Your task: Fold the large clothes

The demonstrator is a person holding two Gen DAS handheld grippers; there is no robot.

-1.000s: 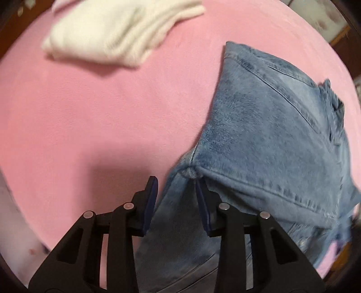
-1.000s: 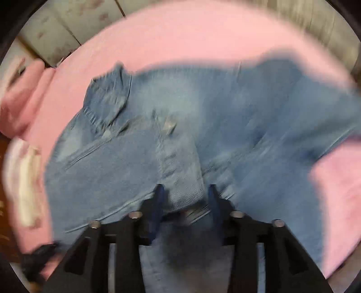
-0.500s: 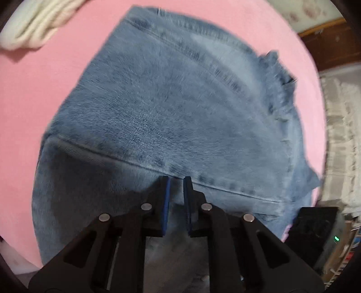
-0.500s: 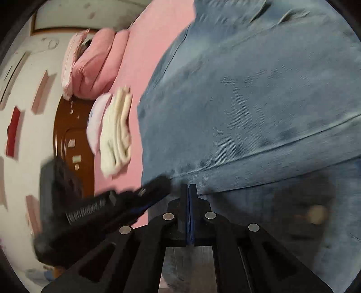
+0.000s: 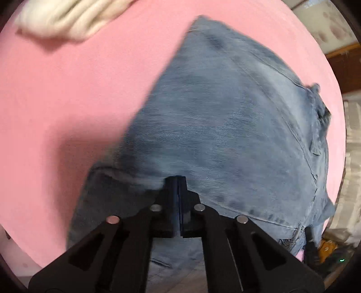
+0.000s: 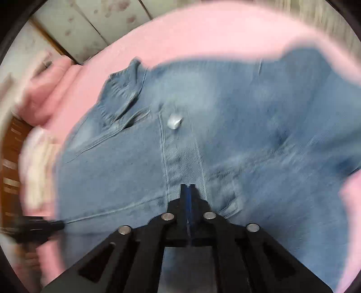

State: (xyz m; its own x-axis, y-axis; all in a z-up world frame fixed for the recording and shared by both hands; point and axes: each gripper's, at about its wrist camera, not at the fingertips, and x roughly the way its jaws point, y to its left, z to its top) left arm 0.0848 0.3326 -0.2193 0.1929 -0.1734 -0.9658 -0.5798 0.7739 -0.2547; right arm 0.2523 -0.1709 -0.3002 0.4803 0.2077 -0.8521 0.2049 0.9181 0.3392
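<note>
A pink bed cover (image 5: pixel 67 94) fills most of both views, spread flat under everything else. On it lies a pair of blue jeans (image 5: pixel 225 117), taking up the middle and right of the left wrist view and nearly the whole width of the right wrist view (image 6: pixel 225 139), where the picture is smeared by motion. The denim is doubled over, with a stitched hem edge running across just ahead of the left gripper (image 5: pixel 178 180). Its jaws are pressed together at that hem edge; whether any cloth sits between them cannot be told. The right gripper (image 6: pixel 187 187) also has its jaws pressed together, tips against the denim beside the fly seam; again, cloth between them is not clear. A folded cream garment (image 5: pixel 67 15) lies at the far edge of the cover, well apart from the jeans. A pink pillow (image 6: pixel 45 94) sits at the left of the right wrist view. A metal button (image 6: pixel 173 121) shows on the jeans, ahead of the right gripper.
</note>
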